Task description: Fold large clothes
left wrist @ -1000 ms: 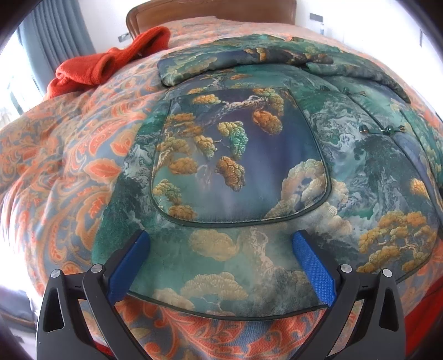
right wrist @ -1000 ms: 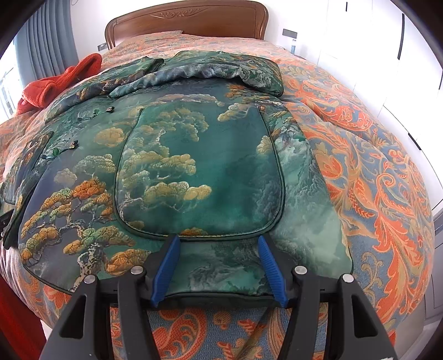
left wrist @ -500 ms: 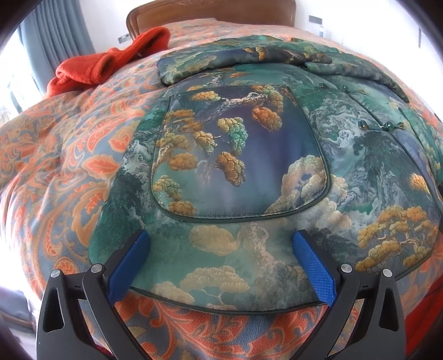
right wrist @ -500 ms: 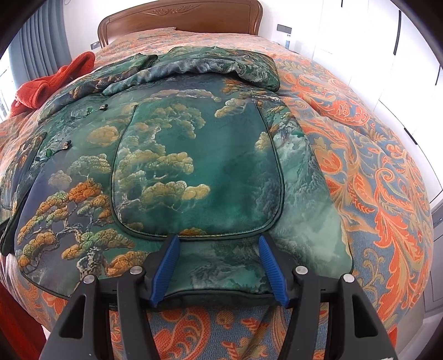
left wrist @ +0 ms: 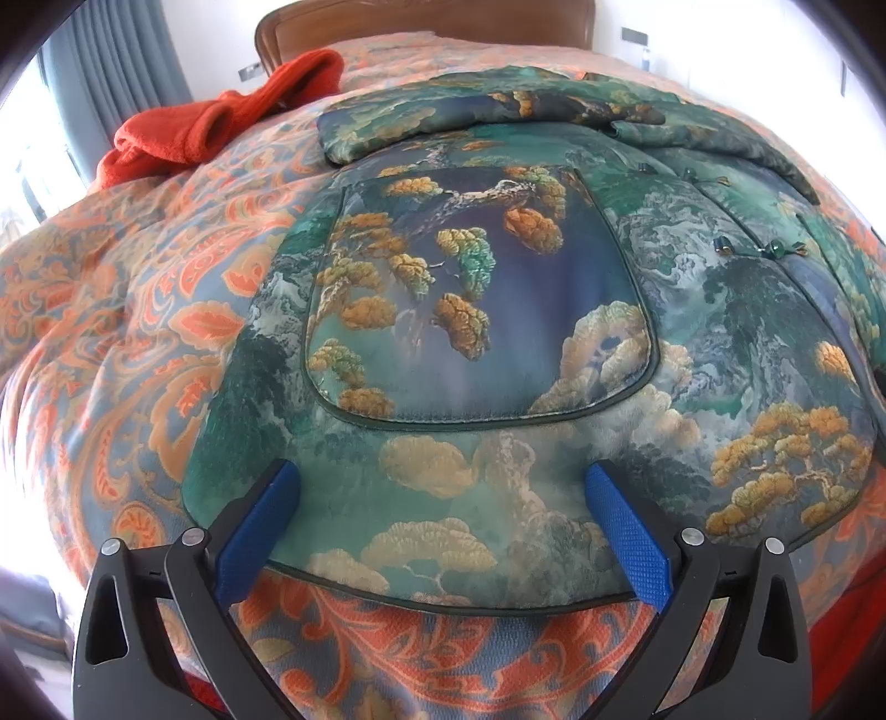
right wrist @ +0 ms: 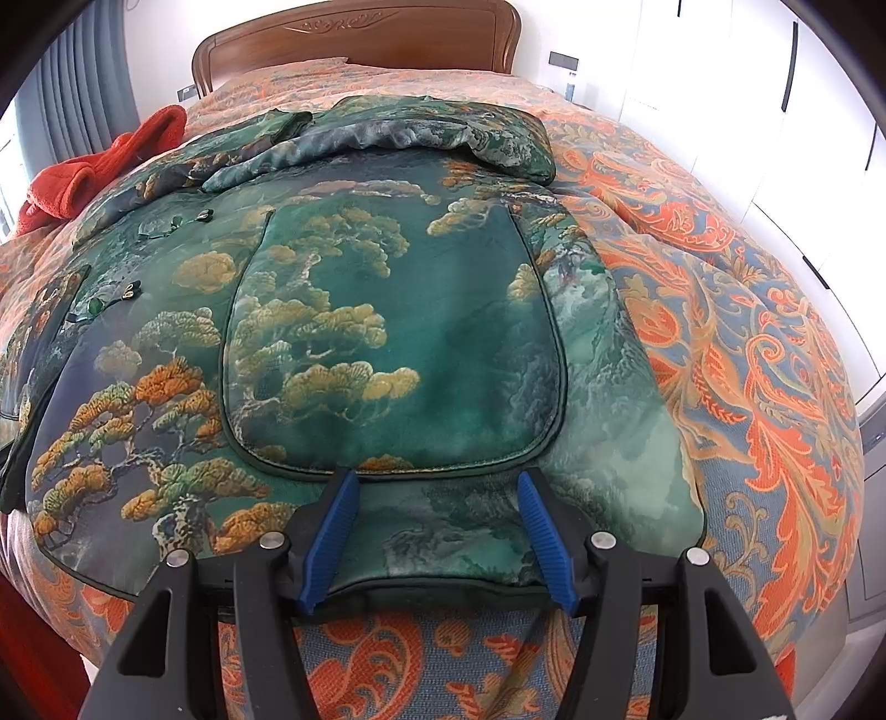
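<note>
On the bed (right wrist: 747, 332), green jacket (left wrist: 498, 310) flat as a second ago, hem nearest – left tongs (left wrist: 443, 531) wide, right tongs (right wrist: 437, 537) half-spread, both empty – so hem pickup not yet begun.

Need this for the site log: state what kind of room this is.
Most likely a home bedroom. A wooden headboard stands at the far end, an orange paisley bedspread covers the bed, and grey curtains hang at the window. The printed green jacket lies spread on it.
</note>
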Motion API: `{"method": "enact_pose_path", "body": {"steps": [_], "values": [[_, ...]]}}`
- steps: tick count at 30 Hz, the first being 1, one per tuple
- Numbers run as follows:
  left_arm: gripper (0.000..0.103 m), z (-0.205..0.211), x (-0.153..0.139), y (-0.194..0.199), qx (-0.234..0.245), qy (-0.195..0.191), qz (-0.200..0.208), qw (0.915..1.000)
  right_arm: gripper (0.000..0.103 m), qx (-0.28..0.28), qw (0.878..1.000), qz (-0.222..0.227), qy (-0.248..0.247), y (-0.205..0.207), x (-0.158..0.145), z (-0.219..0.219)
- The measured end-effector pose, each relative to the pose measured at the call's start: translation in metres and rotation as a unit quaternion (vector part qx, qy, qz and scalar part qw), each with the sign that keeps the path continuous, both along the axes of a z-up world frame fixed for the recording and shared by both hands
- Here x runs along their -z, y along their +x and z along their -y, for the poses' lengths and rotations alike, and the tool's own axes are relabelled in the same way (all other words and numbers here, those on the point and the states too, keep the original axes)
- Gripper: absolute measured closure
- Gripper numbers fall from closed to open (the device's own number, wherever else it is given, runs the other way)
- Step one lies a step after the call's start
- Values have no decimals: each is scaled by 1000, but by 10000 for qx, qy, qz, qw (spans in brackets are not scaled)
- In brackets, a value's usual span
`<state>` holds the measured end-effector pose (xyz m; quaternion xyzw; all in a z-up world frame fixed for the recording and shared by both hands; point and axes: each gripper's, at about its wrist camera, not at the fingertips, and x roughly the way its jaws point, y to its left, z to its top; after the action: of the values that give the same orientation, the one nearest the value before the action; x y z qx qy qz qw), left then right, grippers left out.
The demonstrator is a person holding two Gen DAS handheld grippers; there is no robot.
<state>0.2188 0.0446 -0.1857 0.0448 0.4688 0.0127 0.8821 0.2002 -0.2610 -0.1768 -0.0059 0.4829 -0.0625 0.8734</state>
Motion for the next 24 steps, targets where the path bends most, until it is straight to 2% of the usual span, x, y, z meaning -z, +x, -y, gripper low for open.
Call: {"method": "enact_pose_path", "body": {"steps": [19, 24], "values": [[1, -1, -4, -11, 23, -51, -88, 9999, 42, 35, 10000, -73, -48, 1, -2, 1], [1, -4, -11, -20, 90, -79, -134, 9998, 41, 100, 9999, -84, 54, -2, -11, 3]]}}
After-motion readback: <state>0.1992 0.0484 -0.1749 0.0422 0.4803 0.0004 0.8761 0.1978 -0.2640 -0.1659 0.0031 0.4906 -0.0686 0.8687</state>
